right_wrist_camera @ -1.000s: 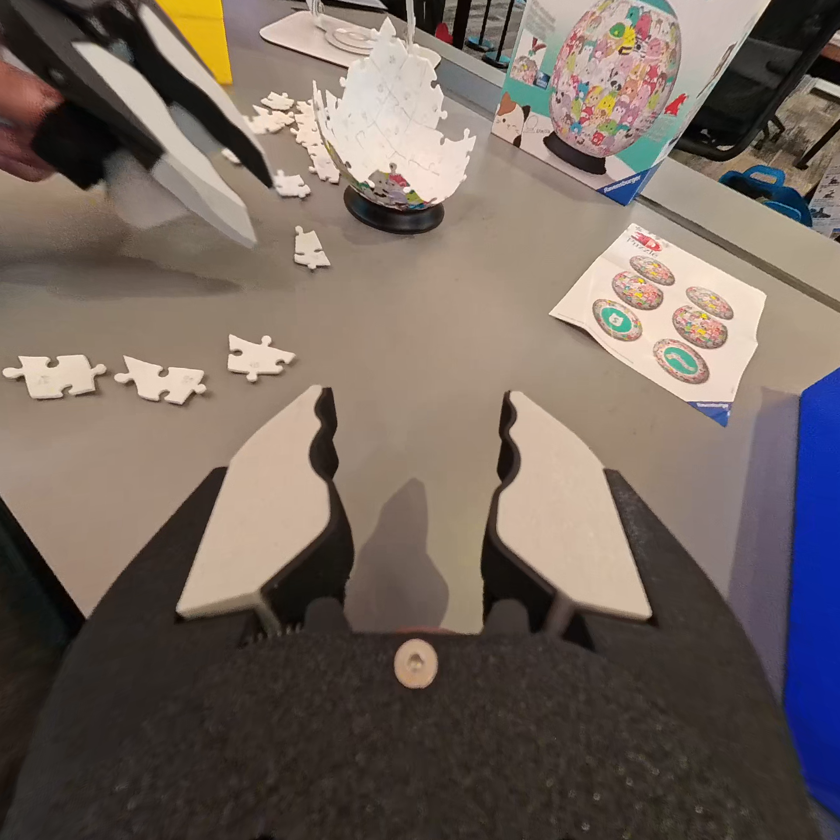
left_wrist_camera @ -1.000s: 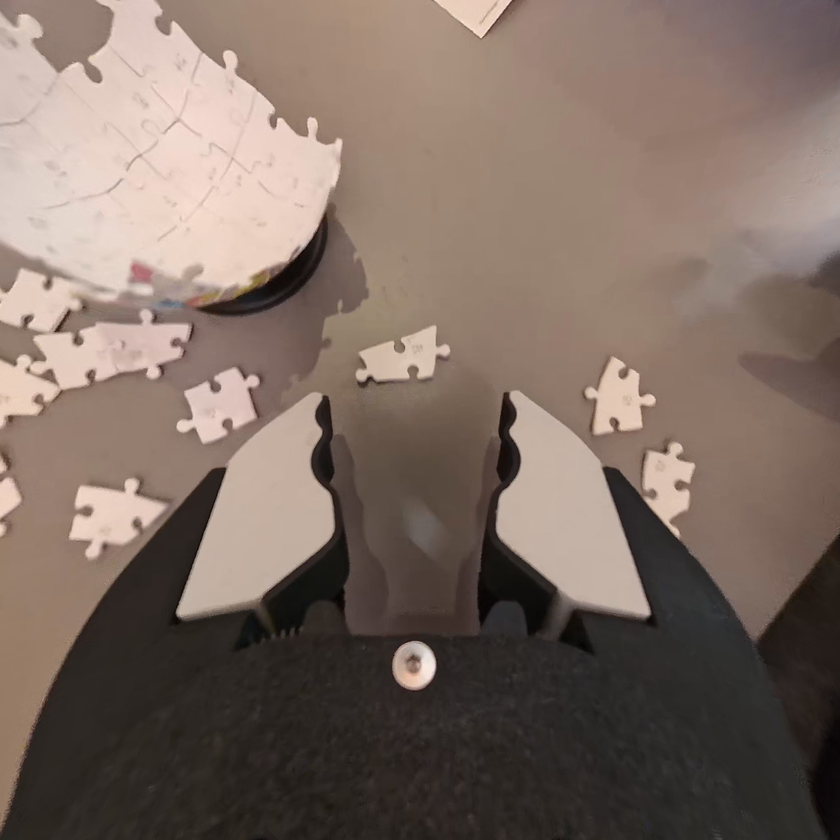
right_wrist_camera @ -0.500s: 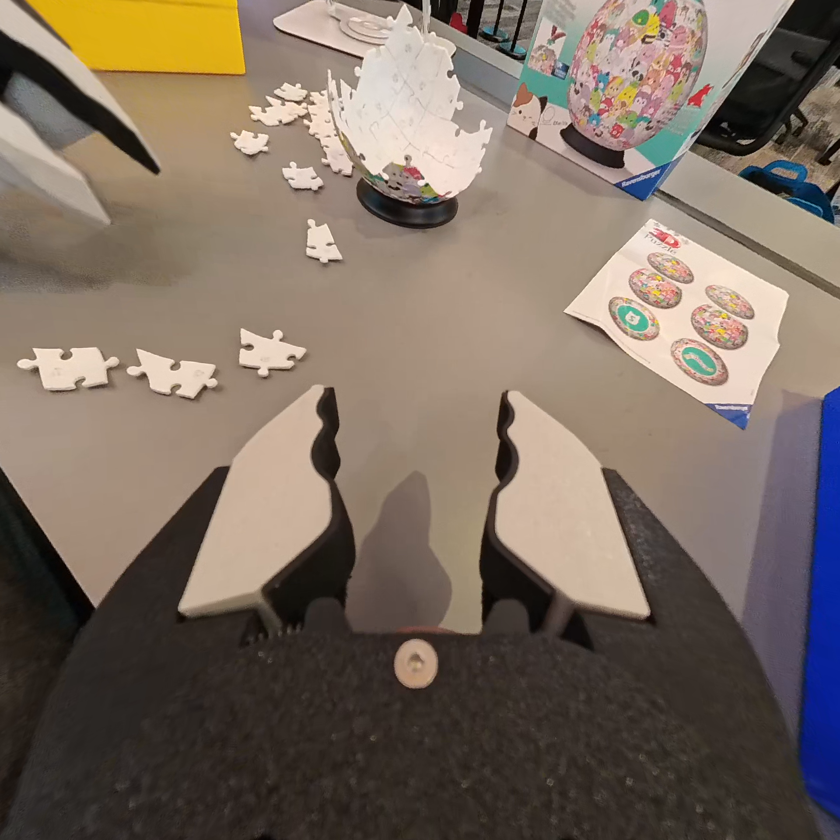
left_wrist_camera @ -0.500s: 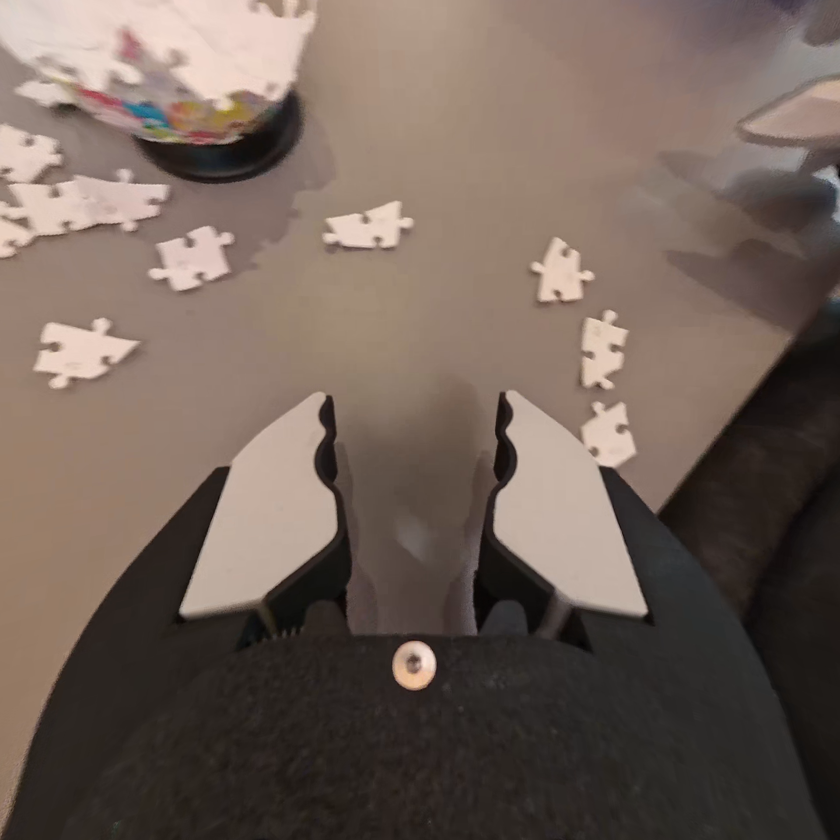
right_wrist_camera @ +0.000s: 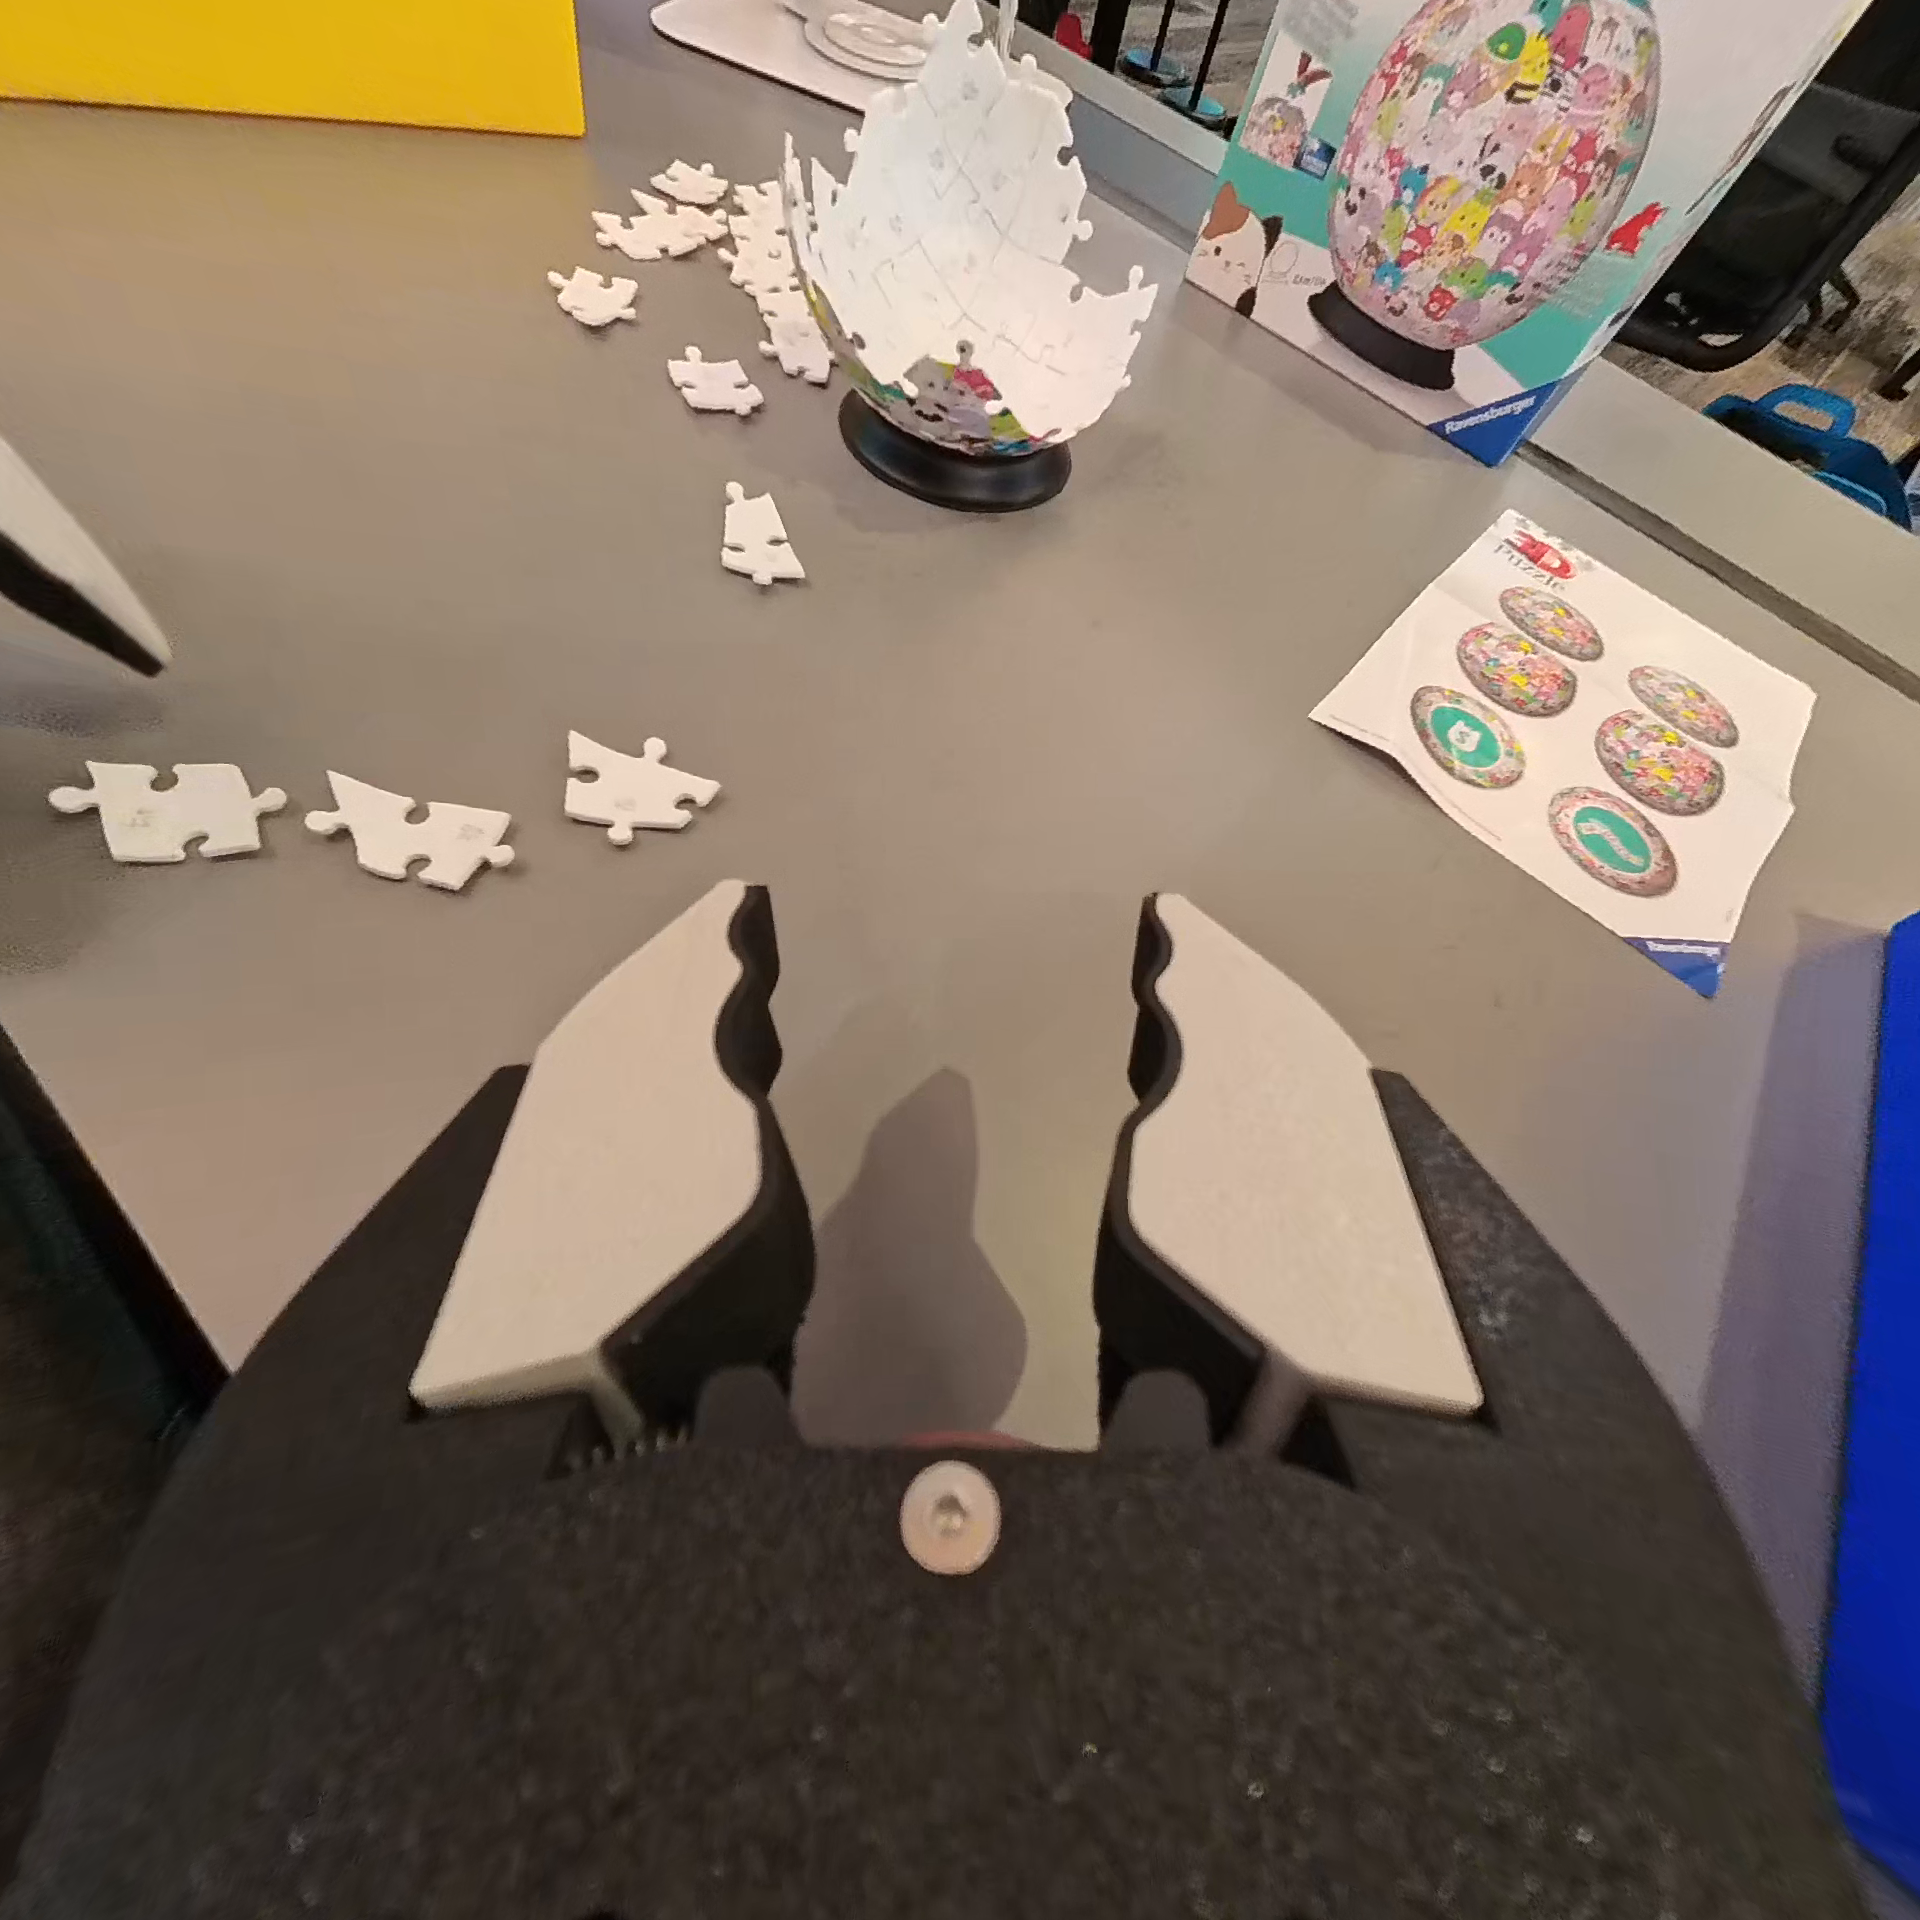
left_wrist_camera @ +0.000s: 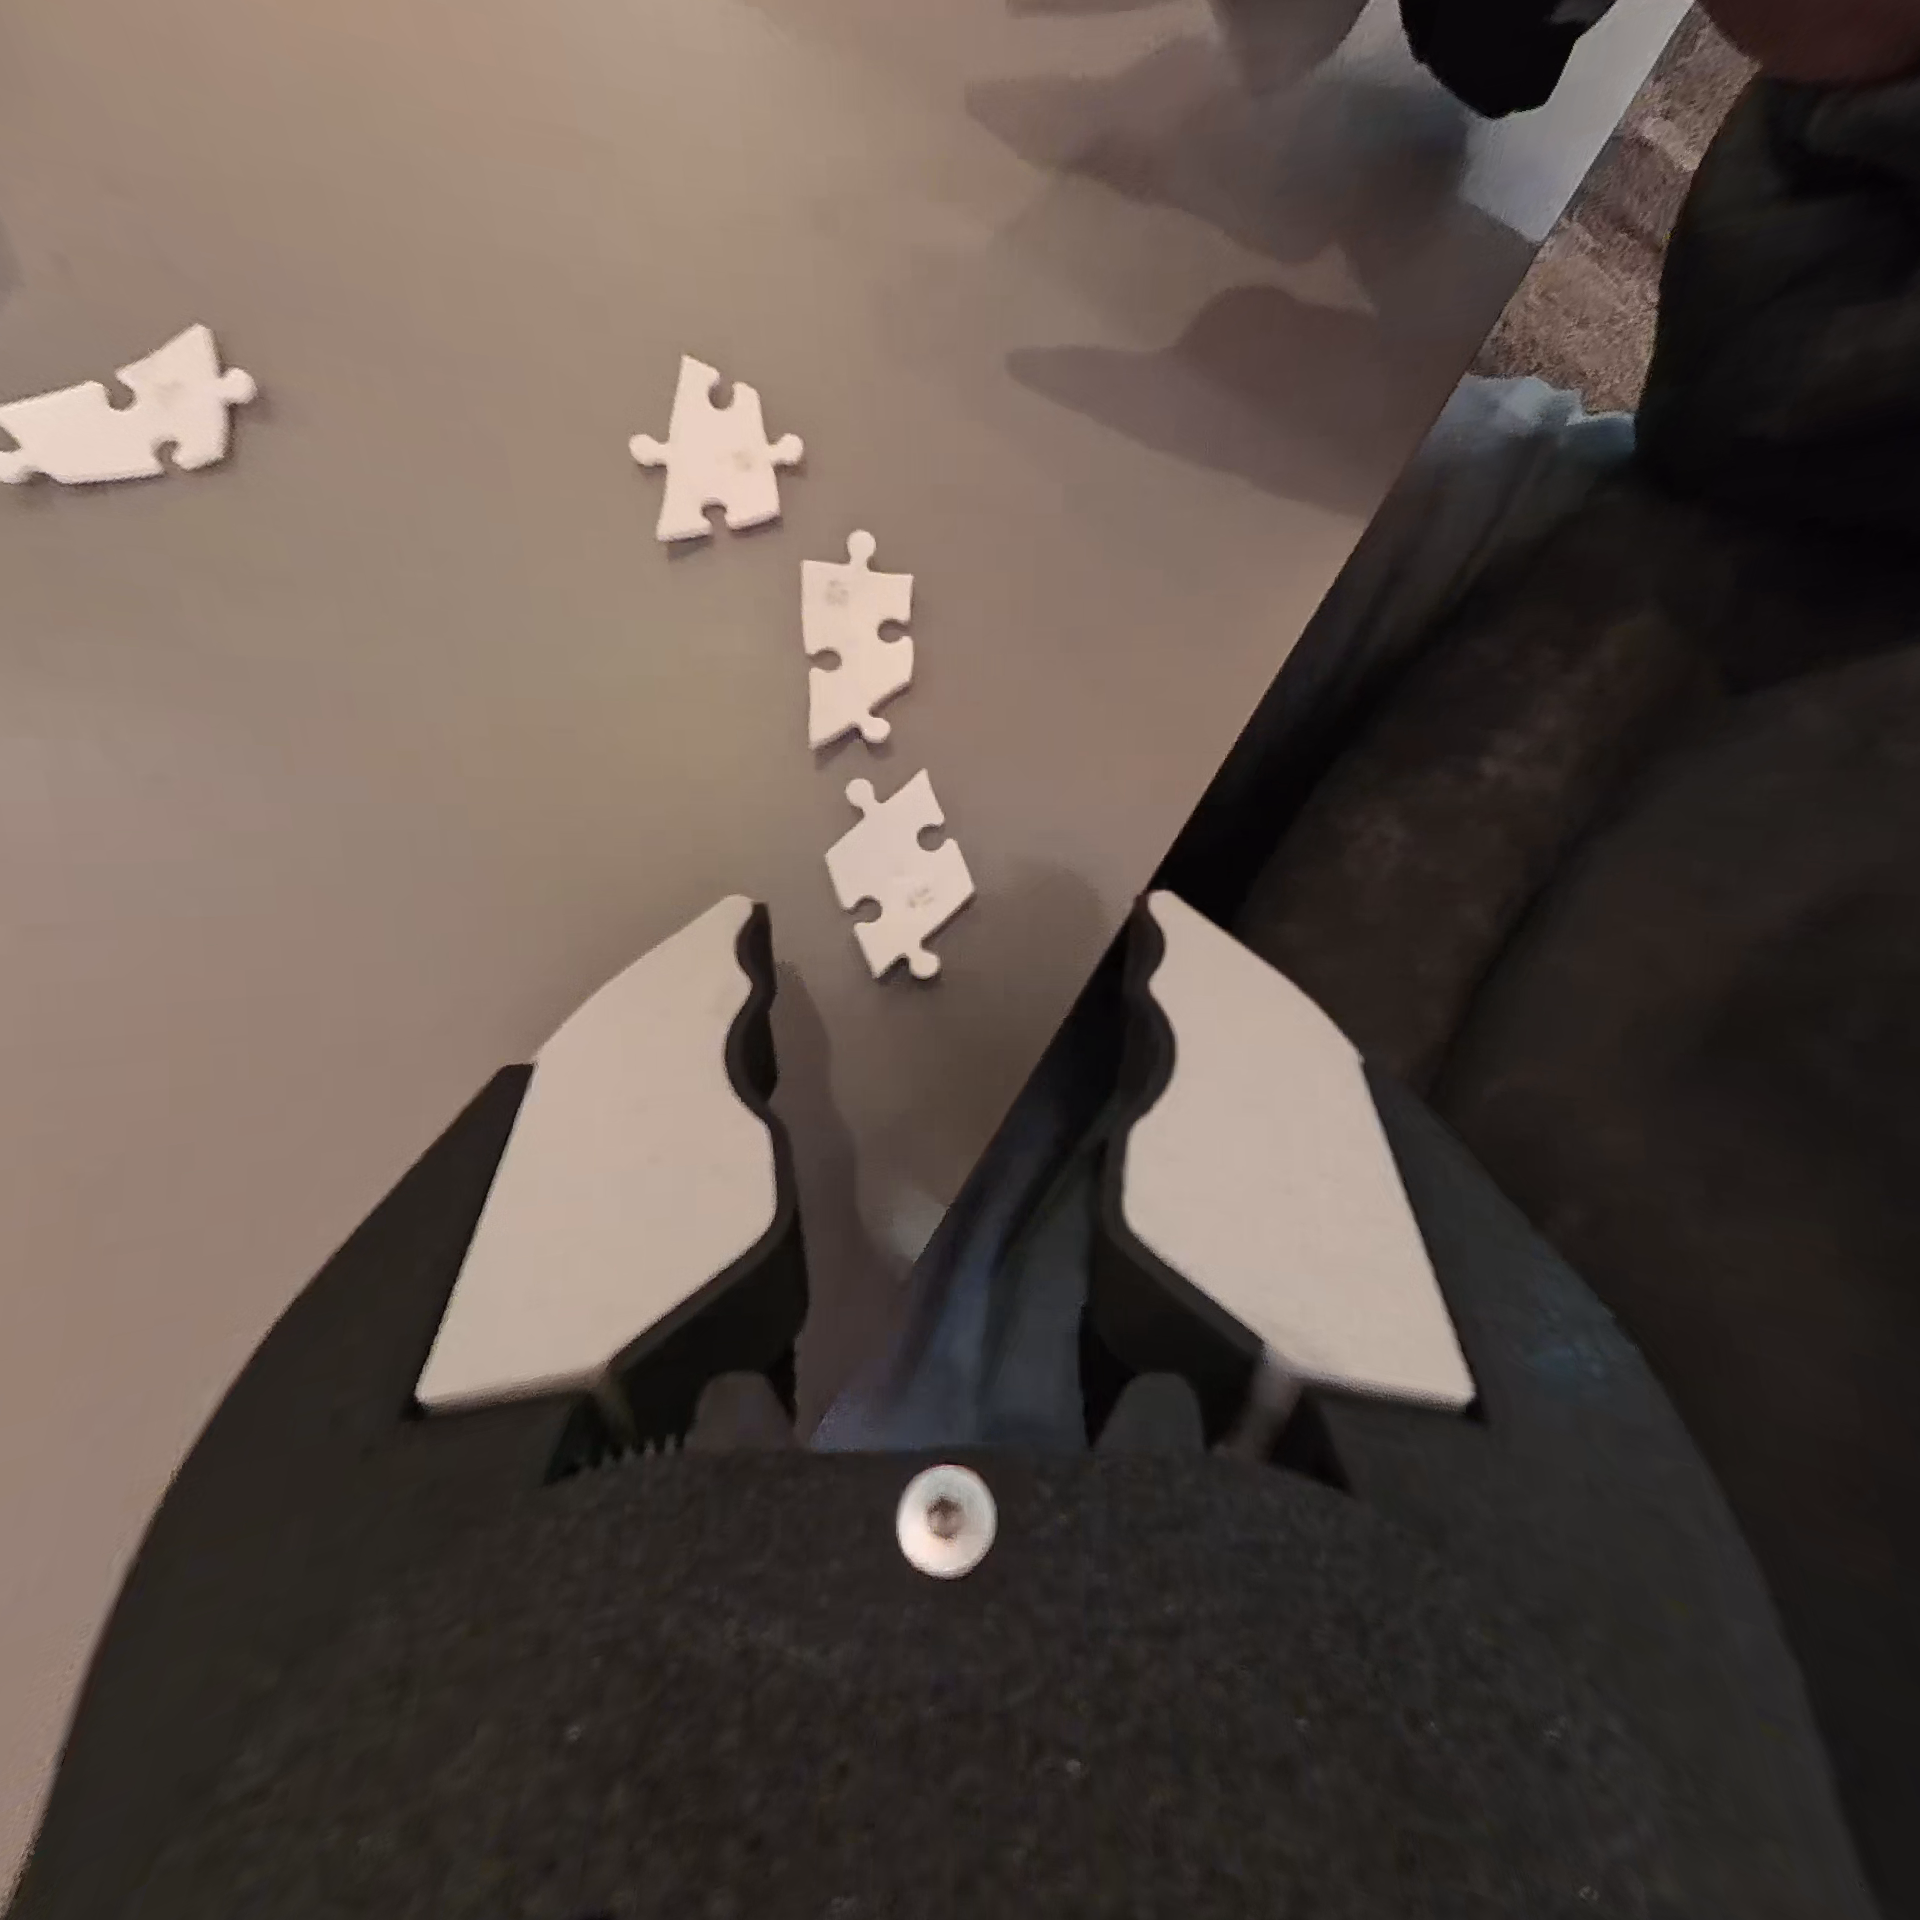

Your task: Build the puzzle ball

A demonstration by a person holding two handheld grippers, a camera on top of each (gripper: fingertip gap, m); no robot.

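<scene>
The left hand-held gripper (left_wrist_camera: 951, 914) hangs over the near edge of the grey tabletop (left_wrist_camera: 416, 727), jaws spread and holding nothing; the edge runs diagonally between its fingers, so the right finger is off the table over dark floor. Just ahead of it three white puzzle pieces lie in a row along that edge — the nearest piece (left_wrist_camera: 900, 875) just beyond the fingertips, then a middle piece (left_wrist_camera: 858, 641) and a far piece (left_wrist_camera: 719, 453). Another loose piece (left_wrist_camera: 125, 421) is cut off by the left border.

The right hand-held gripper (right_wrist_camera: 951, 914) is also spread and empty, over bare tabletop with open room ahead. The half-built puzzle ball (right_wrist_camera: 961, 270) stands on its black stand (right_wrist_camera: 954, 468) well beyond it, with a scatter of pieces (right_wrist_camera: 717, 249) to its left, partly hidden behind it. A lone piece (right_wrist_camera: 761, 540) lies nearer. An instruction sheet (right_wrist_camera: 1579, 748) lies to the right, the puzzle box (right_wrist_camera: 1475, 197) farther back. A blue object (right_wrist_camera: 1881, 1351) is cut off at the right border — what it is I cannot tell.
</scene>
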